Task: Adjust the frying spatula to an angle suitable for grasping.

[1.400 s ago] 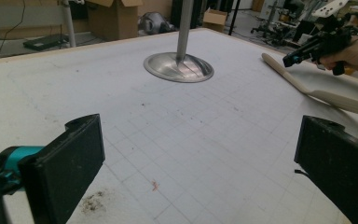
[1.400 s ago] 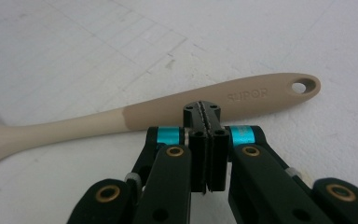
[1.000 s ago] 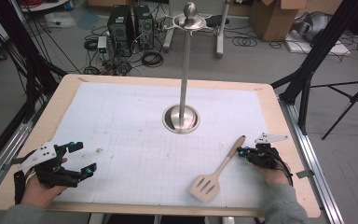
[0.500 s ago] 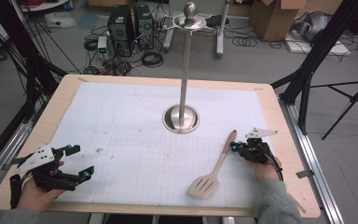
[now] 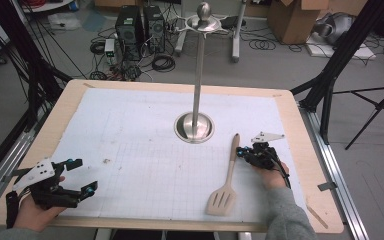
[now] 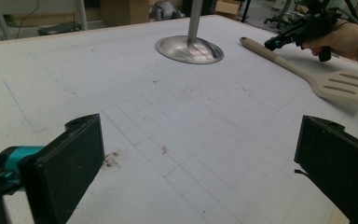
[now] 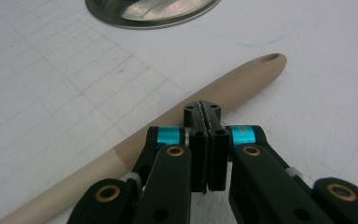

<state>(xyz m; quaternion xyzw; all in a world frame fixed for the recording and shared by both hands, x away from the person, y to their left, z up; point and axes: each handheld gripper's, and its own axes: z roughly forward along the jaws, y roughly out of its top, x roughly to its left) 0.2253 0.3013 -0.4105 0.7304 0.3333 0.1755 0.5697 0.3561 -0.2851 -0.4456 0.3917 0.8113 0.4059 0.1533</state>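
A pale wooden slotted spatula lies flat on the white gridded mat, right of centre, with its handle toward the metal stand. My right gripper is shut with nothing between its jaws. Its closed tip rests against the right side of the handle near the upper end. In the right gripper view the shut tips sit right at the handle. My left gripper is open at the near left corner, low over the mat, and holds nothing. The left gripper view has its wide-apart jaws with the spatula far off.
The stand is a round steel base with a tall pole topped by a knob and hooks, at mid-table. The wooden table edge runs close to the right of my right hand. Tripods, cables and boxes stand on the floor beyond.
My right gripper moved left with its shut tip against the handle, and the handle end swung left toward the stand. The spatula's head stayed nearly in place. The left gripper barely moved.
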